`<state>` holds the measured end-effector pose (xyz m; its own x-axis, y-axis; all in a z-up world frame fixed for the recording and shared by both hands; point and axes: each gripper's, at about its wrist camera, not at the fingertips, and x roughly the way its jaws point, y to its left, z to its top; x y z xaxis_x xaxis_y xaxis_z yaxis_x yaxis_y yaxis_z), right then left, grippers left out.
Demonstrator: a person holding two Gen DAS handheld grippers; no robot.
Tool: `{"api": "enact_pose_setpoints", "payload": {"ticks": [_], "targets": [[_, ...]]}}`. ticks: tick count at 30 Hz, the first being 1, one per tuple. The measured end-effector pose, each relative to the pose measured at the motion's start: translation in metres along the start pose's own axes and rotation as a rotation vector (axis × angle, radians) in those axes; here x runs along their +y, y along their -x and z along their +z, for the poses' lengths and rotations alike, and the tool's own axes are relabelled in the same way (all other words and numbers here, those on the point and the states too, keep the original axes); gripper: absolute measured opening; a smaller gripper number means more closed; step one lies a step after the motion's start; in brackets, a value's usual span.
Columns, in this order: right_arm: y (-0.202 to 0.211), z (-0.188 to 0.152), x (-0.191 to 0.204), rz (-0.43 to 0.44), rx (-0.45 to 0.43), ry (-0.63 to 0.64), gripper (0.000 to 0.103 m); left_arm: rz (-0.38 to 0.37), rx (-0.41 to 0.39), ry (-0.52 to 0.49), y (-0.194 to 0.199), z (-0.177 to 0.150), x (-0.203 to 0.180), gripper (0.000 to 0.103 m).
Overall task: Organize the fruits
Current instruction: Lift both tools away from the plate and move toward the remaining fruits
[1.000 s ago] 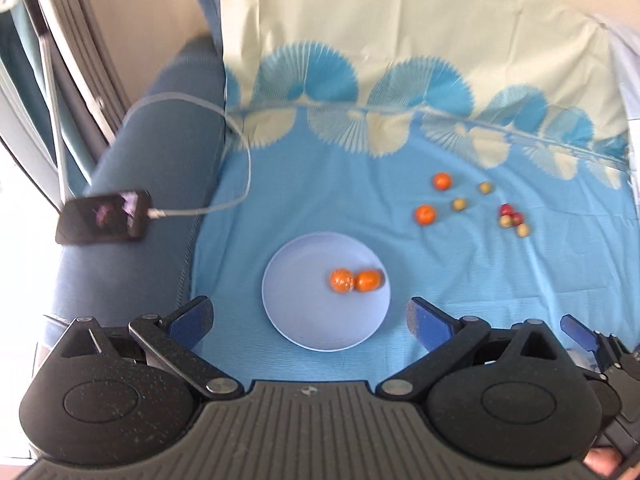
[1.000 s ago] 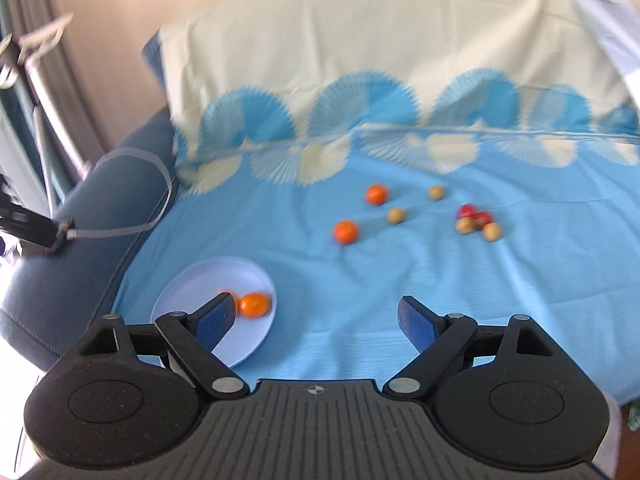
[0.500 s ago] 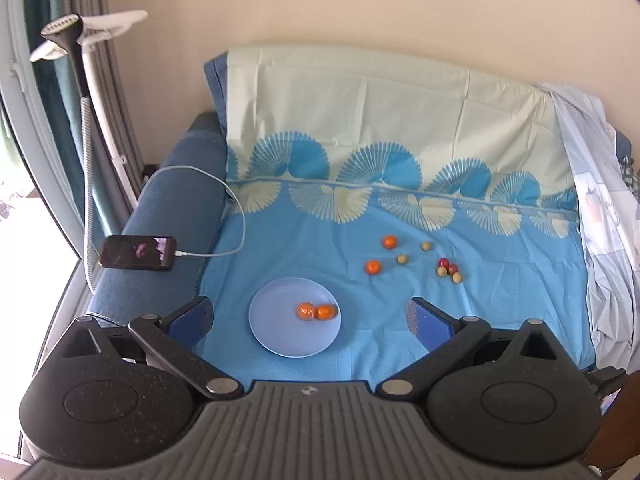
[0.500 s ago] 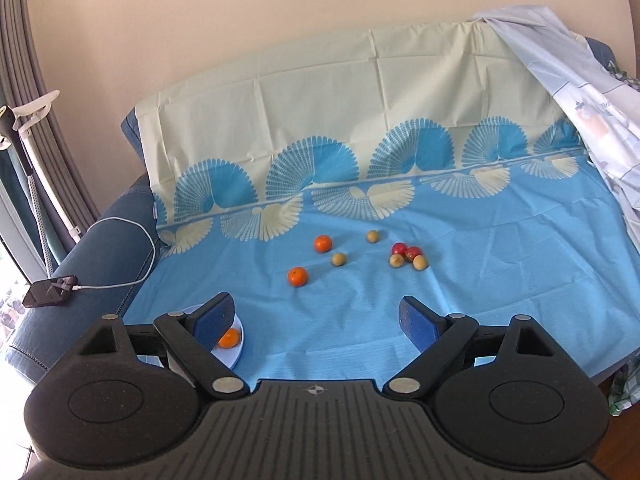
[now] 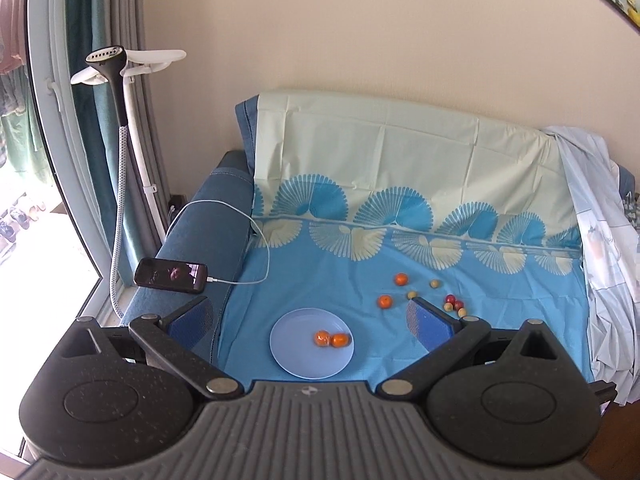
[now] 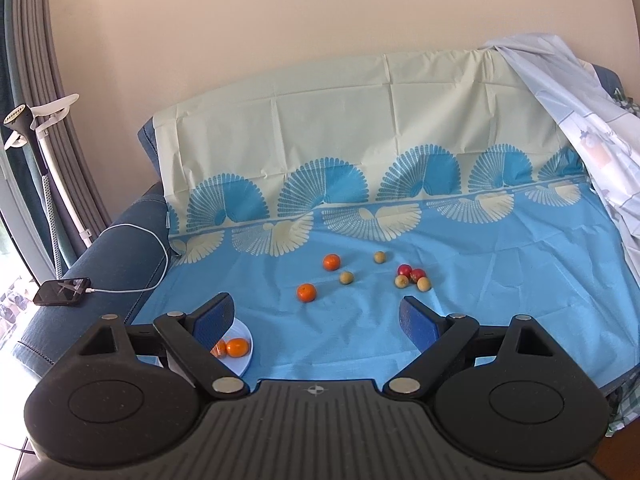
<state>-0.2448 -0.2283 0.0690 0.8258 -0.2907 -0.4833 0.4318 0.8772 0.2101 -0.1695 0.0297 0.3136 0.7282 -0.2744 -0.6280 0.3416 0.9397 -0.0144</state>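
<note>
1. A big blue sofa has a blue and cream sheet spread over it.
2. The left gripper is wide open and holds nothing. It is up in the air, in front of the sofa.
3. The right gripper is wide open too, with nothing in it.
4. A round blue plate lies on the sheet, near the front.
5. A black phone lies on the sofa arm with a white cable plugged in.
6. Two oranges sit on the plate, touching each other.
7. Two more oranges lie on the sheet, well apart from the plate.
8. Small red and tan fruits lie on the sheet to the right of them.
</note>
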Motion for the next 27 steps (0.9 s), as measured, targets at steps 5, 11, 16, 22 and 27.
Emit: {"api": "enact_pose_setpoints", "payload": {"ticks": [5,11,16,22,27], "targets": [[0.004,0.004,0.007,-0.008,-0.019,0.025,0.091,-0.011,-0.014,-0.006,0.005,-0.002,0.002,0.103],[0.006,0.006,0.012,-0.015,-0.030,0.047,0.093,-0.021,-0.007,-0.001,-0.006,-0.004,0.007,0.103],[0.004,0.004,0.013,-0.017,-0.032,0.058,0.094,-0.066,0.026,0.025,-0.037,-0.004,0.008,0.103],[-0.009,-0.001,0.004,-0.004,-0.025,0.034,0.096,-0.181,0.057,-0.007,-0.094,-0.009,-0.011,0.103],[-0.028,-0.003,-0.004,-0.004,-0.036,0.016,0.098,-0.147,0.076,-0.077,-0.161,-0.020,-0.025,0.103]]}}
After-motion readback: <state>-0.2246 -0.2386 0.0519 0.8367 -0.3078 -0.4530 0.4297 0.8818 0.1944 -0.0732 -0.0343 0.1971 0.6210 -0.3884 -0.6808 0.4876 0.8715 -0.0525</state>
